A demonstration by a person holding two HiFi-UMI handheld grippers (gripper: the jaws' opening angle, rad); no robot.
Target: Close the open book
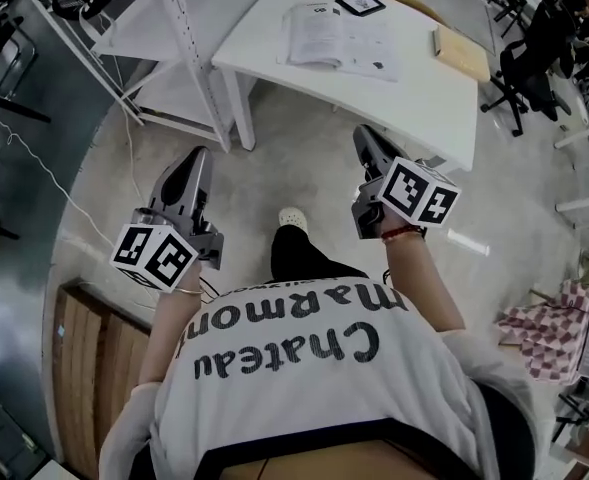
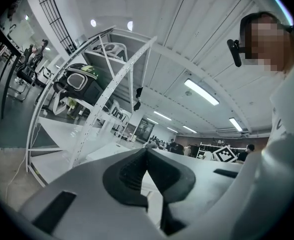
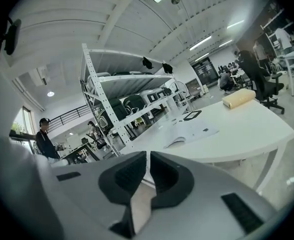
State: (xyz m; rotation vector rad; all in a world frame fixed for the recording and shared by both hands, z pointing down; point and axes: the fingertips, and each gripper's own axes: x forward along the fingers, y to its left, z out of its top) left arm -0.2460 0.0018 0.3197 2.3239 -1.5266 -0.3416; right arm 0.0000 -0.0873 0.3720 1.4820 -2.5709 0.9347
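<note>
The white table (image 1: 444,88) fills the far middle of the scene on a pale concrete floor. A white metal shelf rack (image 1: 189,28) stands just beside its left end. The person stands near the table's front edge, one white shoe (image 1: 292,216) showing below. A black office chair (image 1: 534,53) sits to the far right.

The open book (image 1: 339,36) lies flat on the far part of the table, pages up, well apart from both grippers. A tan block (image 1: 461,52) rests to its right, and a black-framed marker card (image 1: 360,3) lies just beyond it.

The left gripper (image 1: 200,156) is held above the floor, near the table's left leg. Its jaws are pressed together with nothing between them. The right gripper (image 1: 362,133) is held just short of the table's near edge, pointing toward the book. Its jaws are likewise closed on nothing.

A checked cloth (image 1: 549,333) lies at the near right.
</note>
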